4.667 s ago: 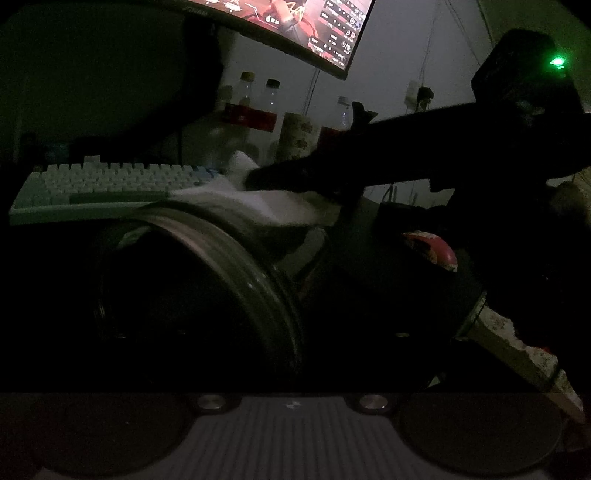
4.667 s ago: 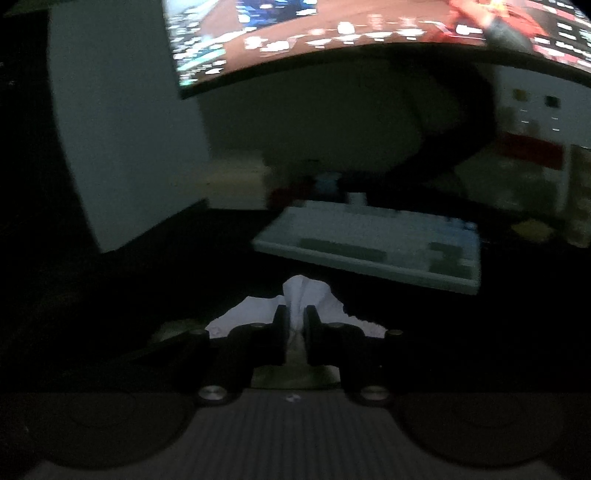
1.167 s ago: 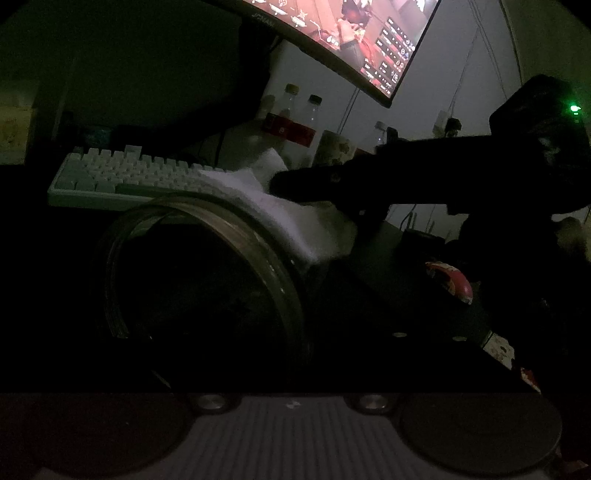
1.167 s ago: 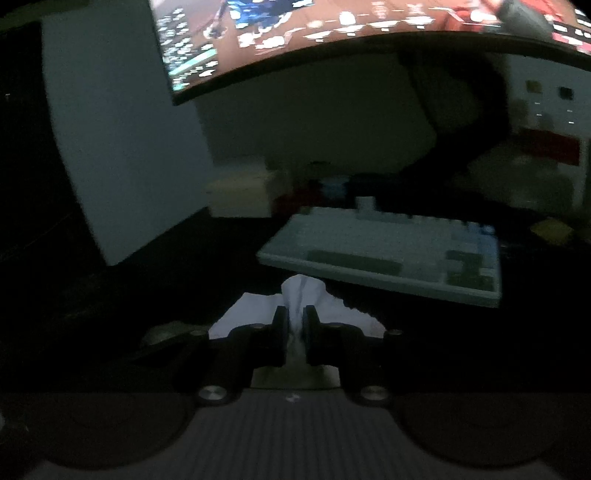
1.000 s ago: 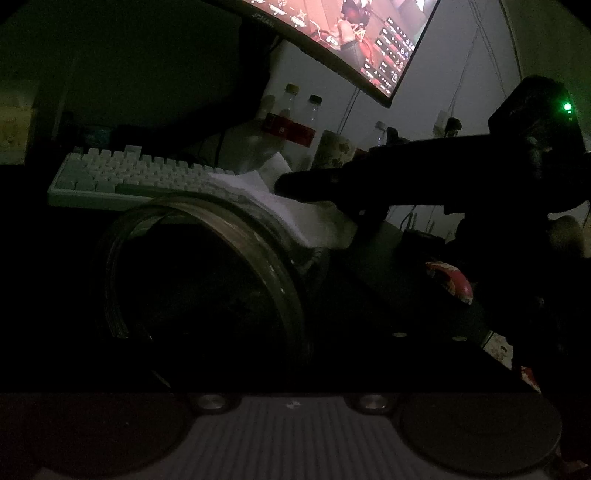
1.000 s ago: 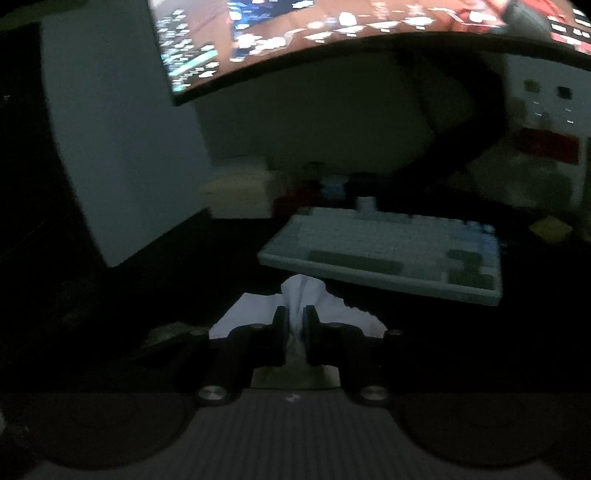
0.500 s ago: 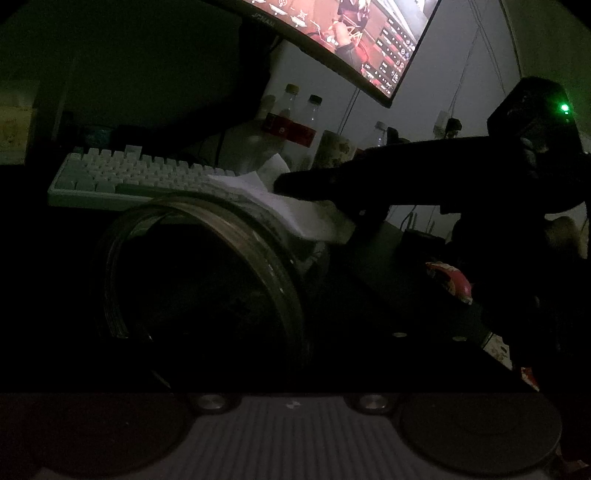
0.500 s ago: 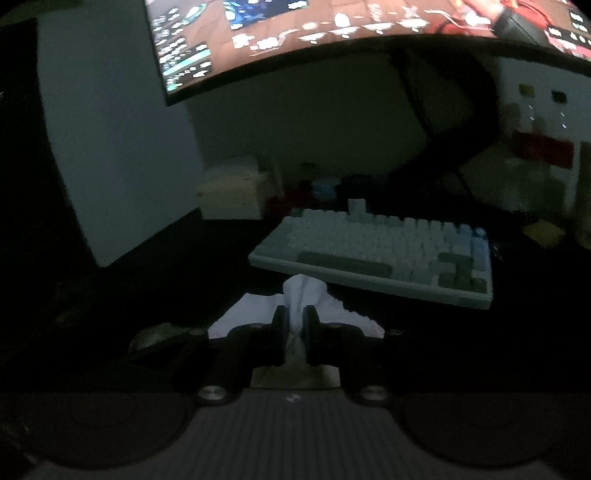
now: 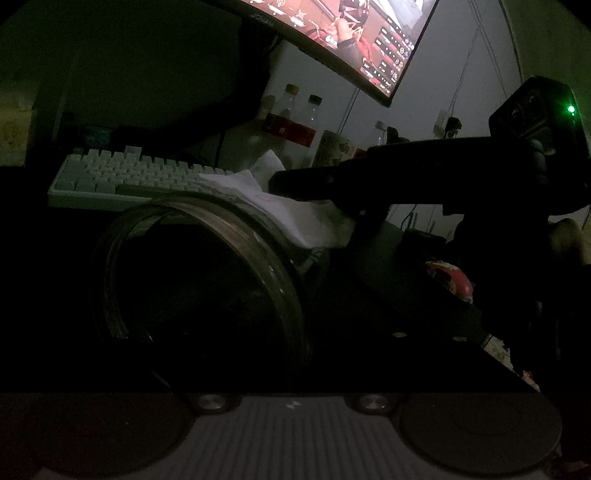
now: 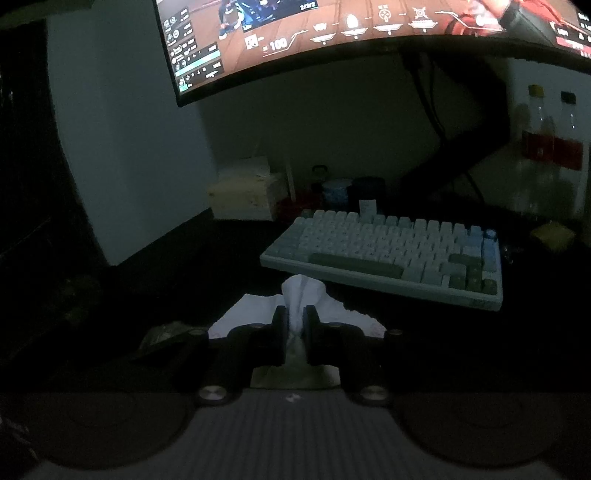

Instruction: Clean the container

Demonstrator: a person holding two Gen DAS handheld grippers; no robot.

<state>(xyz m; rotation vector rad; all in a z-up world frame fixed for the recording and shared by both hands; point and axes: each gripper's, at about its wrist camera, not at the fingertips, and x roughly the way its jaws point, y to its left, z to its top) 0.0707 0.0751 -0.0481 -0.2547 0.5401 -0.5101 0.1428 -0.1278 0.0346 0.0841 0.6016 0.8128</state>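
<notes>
A clear glass jar (image 9: 207, 280) lies on its side in the left wrist view, mouth toward the camera, filling the space between my left gripper's dark fingers, which appear closed on it. My right gripper (image 10: 295, 319) is shut on a white tissue (image 10: 299, 295). In the left wrist view the right gripper (image 9: 291, 181) reaches in from the right and presses the tissue (image 9: 280, 206) on the jar's upper outer side. The scene is very dark and the left fingertips are hidden.
A pale keyboard (image 10: 388, 254) lies on the dark desk under a curved lit monitor (image 10: 332, 29). Bottles (image 9: 295, 118) and a patterned cup (image 9: 332, 147) stand behind the jar. A cream box (image 10: 243, 192) sits at the back left.
The right gripper with the tissue has slid slightly back and forth over the top of the jar. The jar stays held in the left gripper.
</notes>
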